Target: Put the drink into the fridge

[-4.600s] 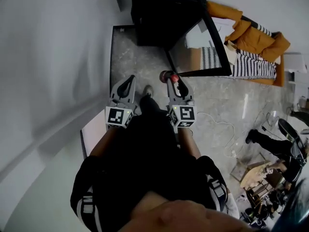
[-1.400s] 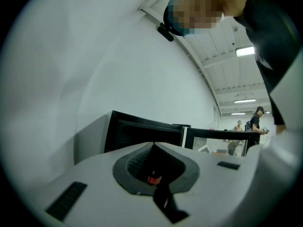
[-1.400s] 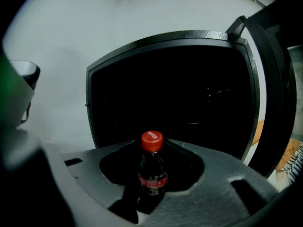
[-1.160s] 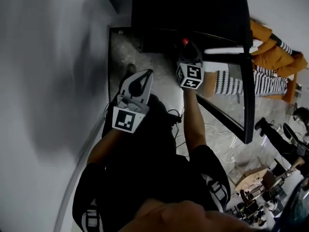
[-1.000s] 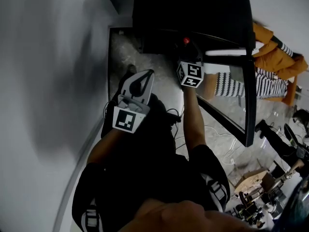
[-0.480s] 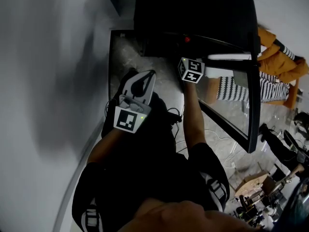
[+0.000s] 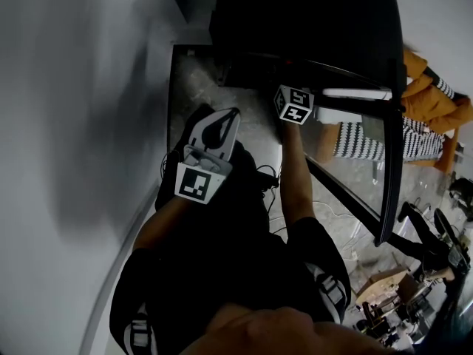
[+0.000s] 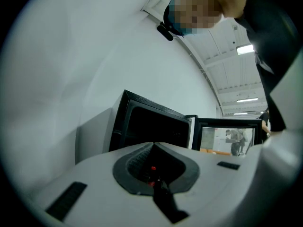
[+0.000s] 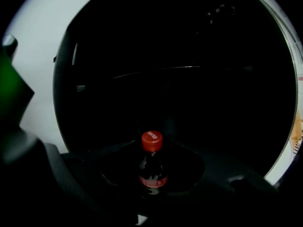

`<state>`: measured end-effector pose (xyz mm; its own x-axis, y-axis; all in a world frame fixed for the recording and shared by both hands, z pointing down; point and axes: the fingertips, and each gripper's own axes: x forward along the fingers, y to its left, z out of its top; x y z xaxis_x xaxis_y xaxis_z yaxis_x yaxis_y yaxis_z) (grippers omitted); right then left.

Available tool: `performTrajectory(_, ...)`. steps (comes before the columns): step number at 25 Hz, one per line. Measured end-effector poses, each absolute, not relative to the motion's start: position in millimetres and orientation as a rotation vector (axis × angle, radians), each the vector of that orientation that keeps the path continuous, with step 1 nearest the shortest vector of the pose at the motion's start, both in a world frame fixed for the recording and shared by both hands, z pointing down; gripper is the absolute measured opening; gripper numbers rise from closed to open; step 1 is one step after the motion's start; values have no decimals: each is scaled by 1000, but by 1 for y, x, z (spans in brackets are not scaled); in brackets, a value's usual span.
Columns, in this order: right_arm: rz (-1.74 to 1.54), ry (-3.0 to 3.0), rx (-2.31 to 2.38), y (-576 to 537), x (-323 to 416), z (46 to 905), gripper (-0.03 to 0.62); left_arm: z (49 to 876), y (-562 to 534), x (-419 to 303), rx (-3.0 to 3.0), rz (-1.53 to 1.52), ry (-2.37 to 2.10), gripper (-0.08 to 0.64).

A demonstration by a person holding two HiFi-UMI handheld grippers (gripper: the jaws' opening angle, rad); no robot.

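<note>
Drink (image 9: 152, 167): small clear bottle of dark cola with a red band label, upright, clamped in the right gripper (image 9: 152, 176) inside the dark mouth of the fridge (image 7: 295, 21).
Cap (image 9: 152, 140): round red plastic with pale print on top, at 12 o'clock of the label.
Right gripper: jaws partway apart, pressed on the bottle's body; its marker cube (image 7: 293, 103) sits at the fridge opening.
Left gripper (image 7: 233, 114): smooth grey shell, tips pressed together with nothing between, at 8 o'clock of the right one in the head view.
Fridge: boxy matte black; a thin shelf line (image 9: 156, 70) glints across, the contents too dark to tell.
Door (image 7: 392, 161): dark frame round a glass pane, swung toward 3 o'clock.
Floor (image 7: 192, 80): grey marbled stone.
</note>
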<state>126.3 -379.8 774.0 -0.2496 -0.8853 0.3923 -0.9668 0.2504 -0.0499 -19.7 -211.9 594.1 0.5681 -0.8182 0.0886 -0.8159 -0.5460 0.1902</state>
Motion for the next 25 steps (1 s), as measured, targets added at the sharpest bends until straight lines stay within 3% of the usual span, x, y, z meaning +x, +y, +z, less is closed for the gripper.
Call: performTrajectory(25,380,-2231,1689,-393,113,790,121,589,-224,-24,2566,4,-1365,5)
